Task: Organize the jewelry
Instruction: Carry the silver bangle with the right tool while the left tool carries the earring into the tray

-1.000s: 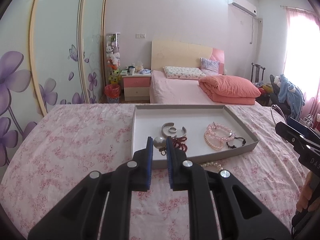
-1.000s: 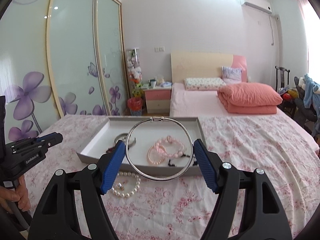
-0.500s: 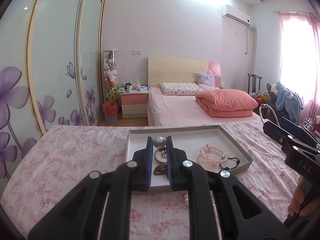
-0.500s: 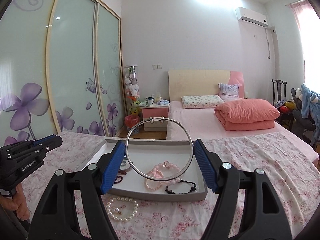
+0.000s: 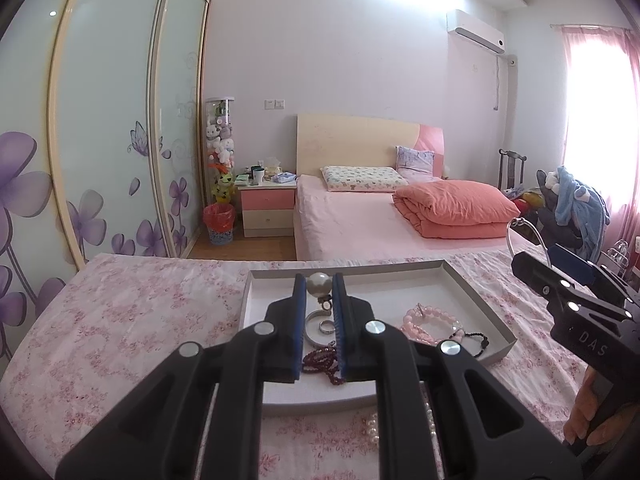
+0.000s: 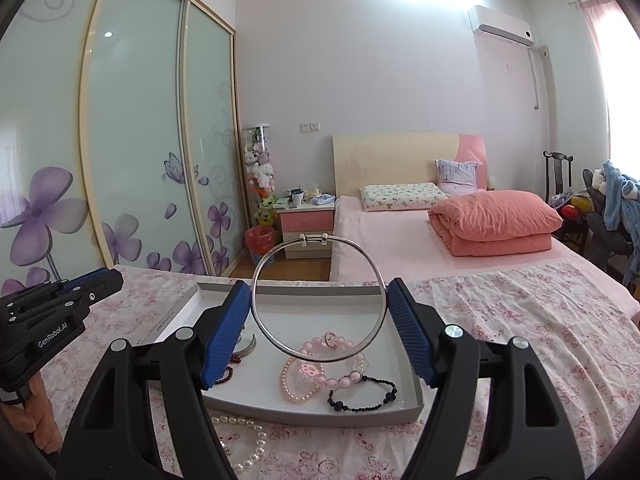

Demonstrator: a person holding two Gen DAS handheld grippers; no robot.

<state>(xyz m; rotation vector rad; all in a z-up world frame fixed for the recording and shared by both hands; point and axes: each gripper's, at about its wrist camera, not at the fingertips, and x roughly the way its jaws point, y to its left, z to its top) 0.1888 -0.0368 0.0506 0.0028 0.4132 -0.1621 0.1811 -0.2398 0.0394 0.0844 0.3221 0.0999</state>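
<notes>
My left gripper (image 5: 319, 286) is shut on a pearl ring (image 5: 318, 284) and holds it above the white tray (image 5: 472, 296). My right gripper (image 6: 319, 306) is shut on a large silver bangle (image 6: 320, 356), upright over the same tray (image 6: 176, 316). In the tray lie a silver cuff (image 5: 311, 324), a dark red bead bracelet (image 5: 320, 362), pink bead bracelets (image 6: 316, 368) and a black bead bracelet (image 6: 362, 394). A white pearl necklace (image 6: 250, 440) lies on the floral cloth in front of the tray.
The tray sits on a table with a pink floral cloth (image 5: 132, 320). Behind it are a pink bed (image 5: 360, 220) with a folded coral quilt (image 5: 452, 208), a nightstand (image 5: 266, 208) and sliding wardrobe doors (image 5: 100, 140). A chair with clothes (image 5: 572, 208) stands right.
Both grippers have risen and tilted up with their loads. The pearl ring has been lifted out of the tray; the bangle stays gripped.
</notes>
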